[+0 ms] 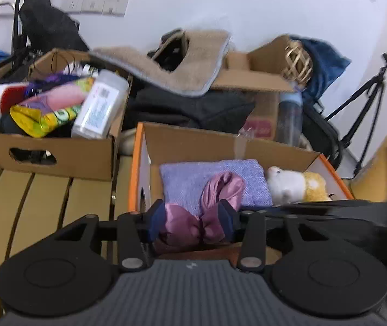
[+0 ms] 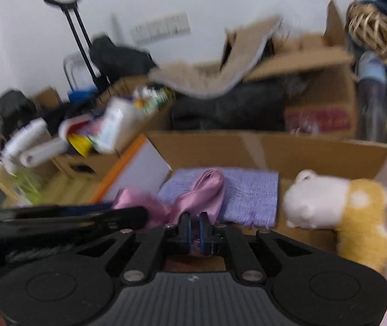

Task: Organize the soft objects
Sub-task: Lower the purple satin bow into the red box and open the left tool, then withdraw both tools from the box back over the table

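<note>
Your left gripper (image 1: 192, 221) stands about half open with the bunched pink satin cloth (image 1: 193, 217) between its blue pads; the fabric fills the gap and touches both pads, yet whether they press on it or merely bracket it cannot be settled from the left wrist view. Your right gripper (image 2: 195, 226) is all but shut, and a thin fold of the same pink satin cloth (image 2: 193, 198) runs up from between its pads, so I judge that hand to have the firmer hold. The cloth hangs over the near edge of the orange-edged cardboard box (image 1: 139, 163), its free loop already lying on the folded lavender towel (image 1: 212, 179) inside. Its long axis runs from your grippers forward into the box, away from you and slightly leftward in the right wrist view. The white and yellow plush toy (image 2: 337, 209) sits to the right of the towel, apart from the cloth. Both hands are at the cloth and close together; your left gripper shows as a dark bar at the left of the right wrist view. The coming move, in my judgement, is forward and down onto the towel, clear of the box's near wall. Motion blur limits finer reading.
</note>
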The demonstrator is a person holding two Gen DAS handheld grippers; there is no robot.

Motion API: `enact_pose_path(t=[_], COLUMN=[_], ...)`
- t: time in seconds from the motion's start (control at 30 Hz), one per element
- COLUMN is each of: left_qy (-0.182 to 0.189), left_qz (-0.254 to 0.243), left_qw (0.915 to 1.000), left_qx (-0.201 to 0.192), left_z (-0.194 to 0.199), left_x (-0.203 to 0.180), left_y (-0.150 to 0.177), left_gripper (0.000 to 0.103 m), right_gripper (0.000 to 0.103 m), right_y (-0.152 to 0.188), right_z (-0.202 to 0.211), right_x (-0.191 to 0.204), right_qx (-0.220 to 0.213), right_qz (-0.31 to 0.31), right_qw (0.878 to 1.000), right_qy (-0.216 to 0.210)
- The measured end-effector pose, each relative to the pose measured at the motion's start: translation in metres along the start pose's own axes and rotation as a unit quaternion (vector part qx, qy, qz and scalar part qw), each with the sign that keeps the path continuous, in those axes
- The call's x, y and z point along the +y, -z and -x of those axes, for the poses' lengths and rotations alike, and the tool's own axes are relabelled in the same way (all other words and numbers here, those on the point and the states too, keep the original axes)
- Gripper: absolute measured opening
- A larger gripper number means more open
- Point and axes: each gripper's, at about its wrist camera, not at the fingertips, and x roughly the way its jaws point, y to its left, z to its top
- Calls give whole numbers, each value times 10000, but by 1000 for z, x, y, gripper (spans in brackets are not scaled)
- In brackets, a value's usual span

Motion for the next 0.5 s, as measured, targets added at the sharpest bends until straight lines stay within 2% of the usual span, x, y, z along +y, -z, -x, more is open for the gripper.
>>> enact_pose_path(t=[0.07,0.13,0.2,0.27,0.37,0.5], left_qy=[50,-18,-78,-91,-109,-25], left_qz=[51,23,-98,-156,-278,-450], left_qw=[9998,9995,9988,9984,9974,9962], left_qx=[-177,-324,-464,-543,-650,-747], left_z=[12,23,39,52,85,138], left_x=[9,9,6,-1,-11,-27], left_y=[1,-2,-5,-9,-11,-6], left_gripper=[60,60,62,62,63,67], right_gripper=[10,12,17,31,33,38], right_y=[3,6,6,7,5,1], right_z=[-13,-15,-11,2,37,107], right_x=[1,0,4,10,13,16], right_qx=[151,161,174,158,6,-404], right_qz=[38,21,131,290,416,542], right_qw=[9999,9998,9997,9994,9990,9972], right_qy=[-43,-120,-56,77,180,330])
